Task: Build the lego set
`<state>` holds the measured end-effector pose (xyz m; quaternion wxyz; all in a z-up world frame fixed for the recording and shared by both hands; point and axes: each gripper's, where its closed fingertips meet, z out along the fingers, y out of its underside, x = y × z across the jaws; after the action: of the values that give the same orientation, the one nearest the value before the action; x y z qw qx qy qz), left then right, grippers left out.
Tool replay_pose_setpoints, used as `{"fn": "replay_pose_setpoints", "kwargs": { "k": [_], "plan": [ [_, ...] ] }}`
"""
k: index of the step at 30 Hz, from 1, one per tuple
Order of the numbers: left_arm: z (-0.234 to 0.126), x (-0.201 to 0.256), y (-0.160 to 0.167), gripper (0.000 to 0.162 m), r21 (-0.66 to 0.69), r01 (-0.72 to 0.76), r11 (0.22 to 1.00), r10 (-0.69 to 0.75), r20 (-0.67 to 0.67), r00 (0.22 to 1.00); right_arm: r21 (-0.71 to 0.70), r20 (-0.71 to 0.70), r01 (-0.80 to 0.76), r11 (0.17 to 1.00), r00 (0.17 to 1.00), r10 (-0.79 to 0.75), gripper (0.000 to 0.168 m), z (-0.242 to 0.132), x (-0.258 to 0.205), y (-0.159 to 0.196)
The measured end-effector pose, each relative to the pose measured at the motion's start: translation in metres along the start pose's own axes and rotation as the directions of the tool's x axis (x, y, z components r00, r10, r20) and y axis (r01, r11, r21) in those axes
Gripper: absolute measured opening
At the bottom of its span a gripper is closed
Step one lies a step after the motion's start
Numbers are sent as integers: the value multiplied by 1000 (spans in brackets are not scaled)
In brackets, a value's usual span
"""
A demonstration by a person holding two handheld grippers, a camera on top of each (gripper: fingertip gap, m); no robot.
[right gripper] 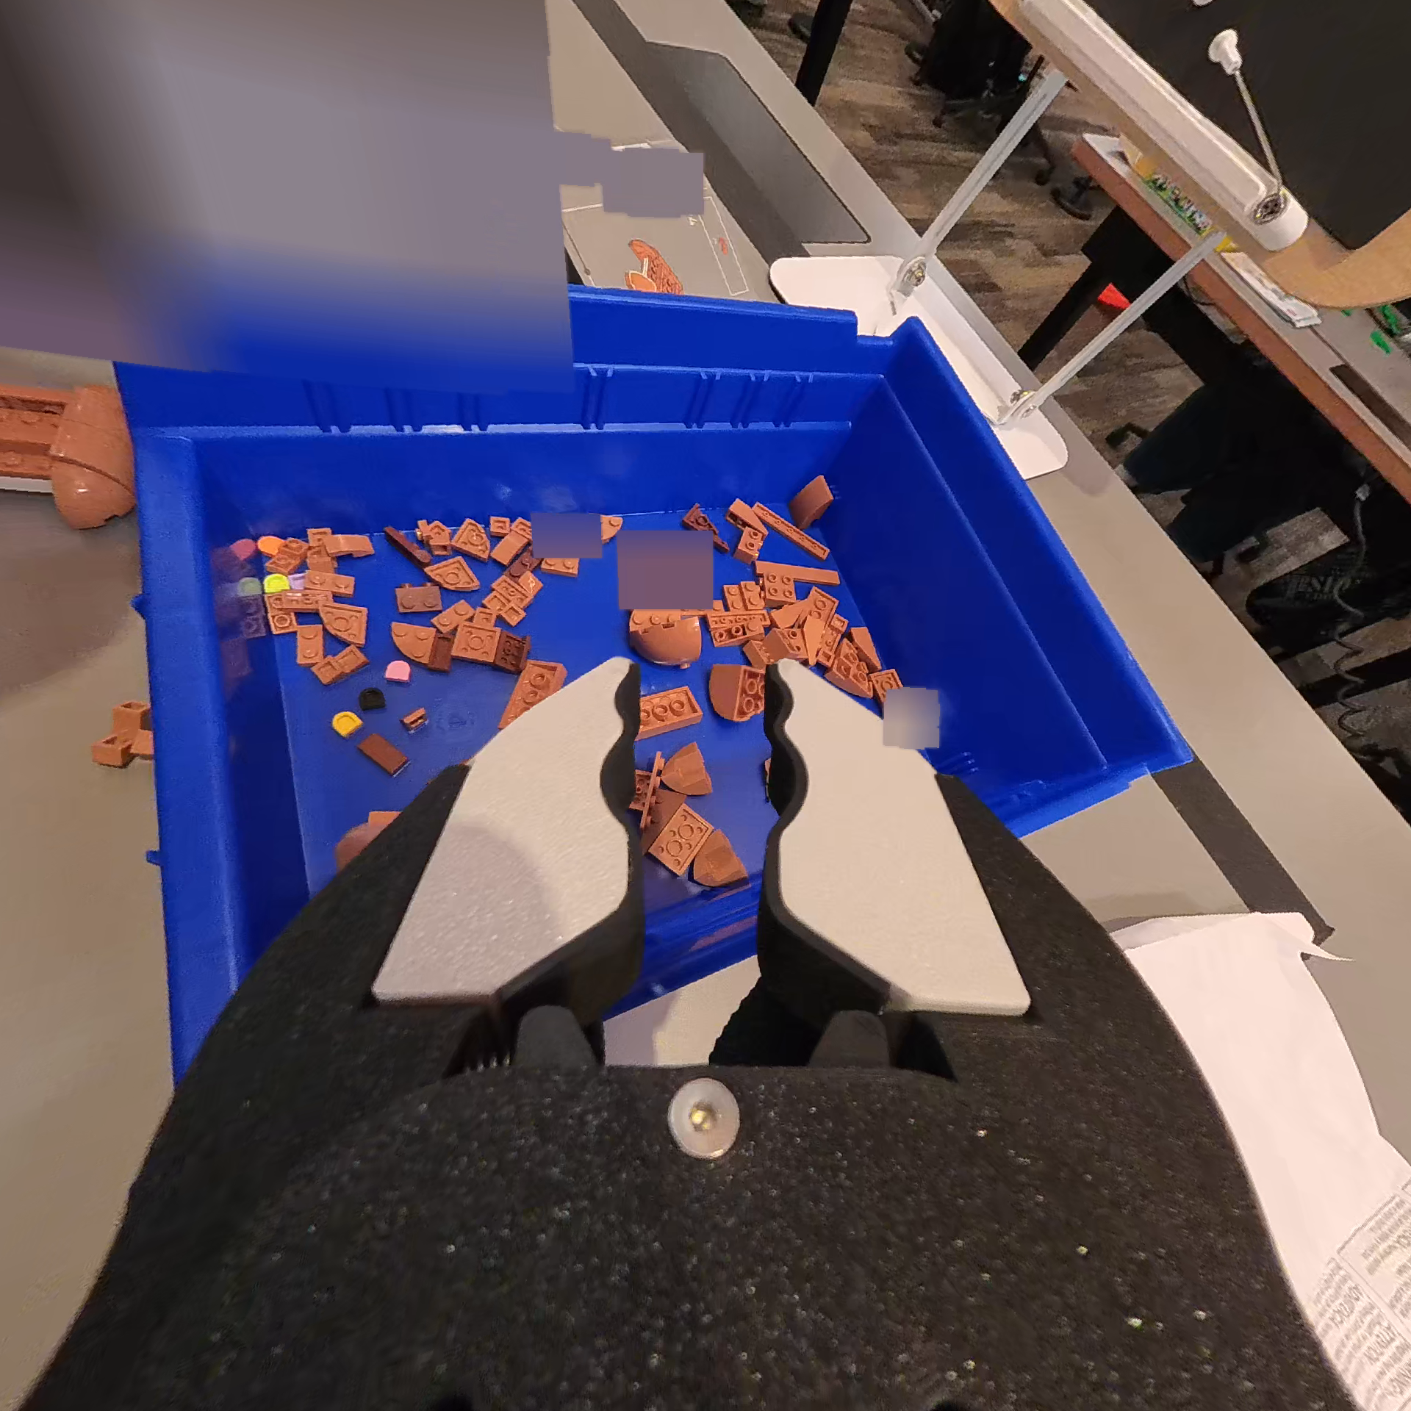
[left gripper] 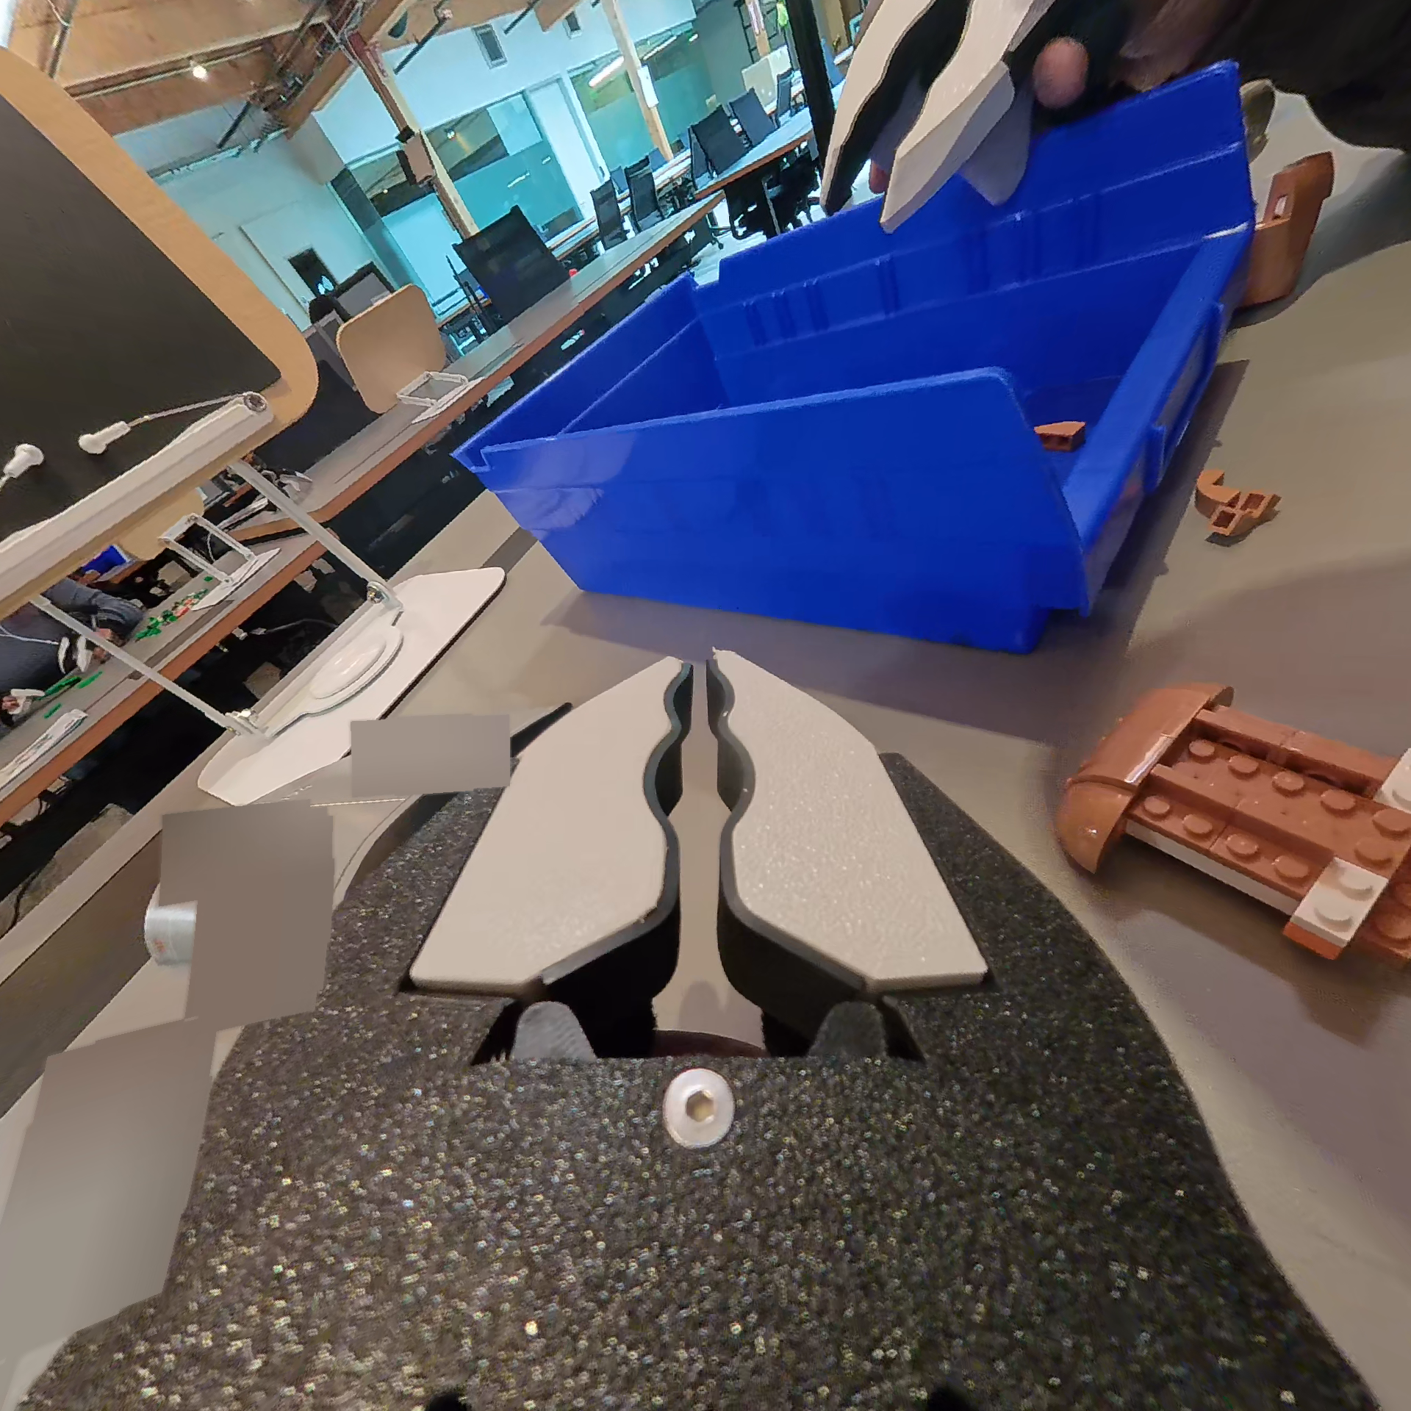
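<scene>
A blue bin (right gripper: 985, 550) holds many loose brown Lego pieces (right gripper: 489, 634) and a few small coloured ones. My right gripper (right gripper: 701, 672) is open and empty, hovering above the pieces in the bin's near half. In the left wrist view it (left gripper: 863, 206) shows over the bin's (left gripper: 802, 519) far side. My left gripper (left gripper: 701, 663) is shut and empty, low over the grey table in front of the bin. A partly built brown Lego assembly (left gripper: 1252, 809) with white plates lies on the table to its right; it also shows in the right wrist view (right gripper: 69, 458).
A small brown arch piece (left gripper: 1233, 508) lies beside the bin, and it shows in the right wrist view (right gripper: 122, 737). Another brown built part (left gripper: 1290, 229) stands behind the bin. A white stand (left gripper: 343, 672) holds a board at left. White paper (right gripper: 1298, 1130) lies at right. The tips of one gripper are about 25 cm away from the tips of the other.
</scene>
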<state>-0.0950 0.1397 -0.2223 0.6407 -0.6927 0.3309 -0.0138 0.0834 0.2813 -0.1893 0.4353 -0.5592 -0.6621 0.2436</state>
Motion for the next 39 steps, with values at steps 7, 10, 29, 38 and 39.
{"fn": "replay_pose_setpoints", "kwargs": {
  "k": [7, 10, 29, 38, 39],
  "plan": [
    [0, 0, -1, 4, 4, 23, 1000, -23, -7, 1000, 11, -17, 7, 1000, 1000, -7, 30, 0, 1, 0],
    [1, 0, 1, 4, -1, 43, 999, -43, -12, 999, 15, -19, 5, 1000, 1000, -5, 30, -1, 1, 0],
    [0, 2, -1, 4, -8, 35, 999, -35, -12, 999, -4, -45, 21, 1000, 999, -21, 29, 0, 2, 2],
    [-1, 2, -5, 4, 2, 30, 1000, -30, -10, 1000, -21, -71, 69, 997, 995, -70, 26, 2, 2, 3],
    [-1, 3, -6, 4, 3, 29, 1000, -29, -10, 1000, -22, -75, 75, 997, 994, -76, 25, 2, 2, 3]
  ]
}}
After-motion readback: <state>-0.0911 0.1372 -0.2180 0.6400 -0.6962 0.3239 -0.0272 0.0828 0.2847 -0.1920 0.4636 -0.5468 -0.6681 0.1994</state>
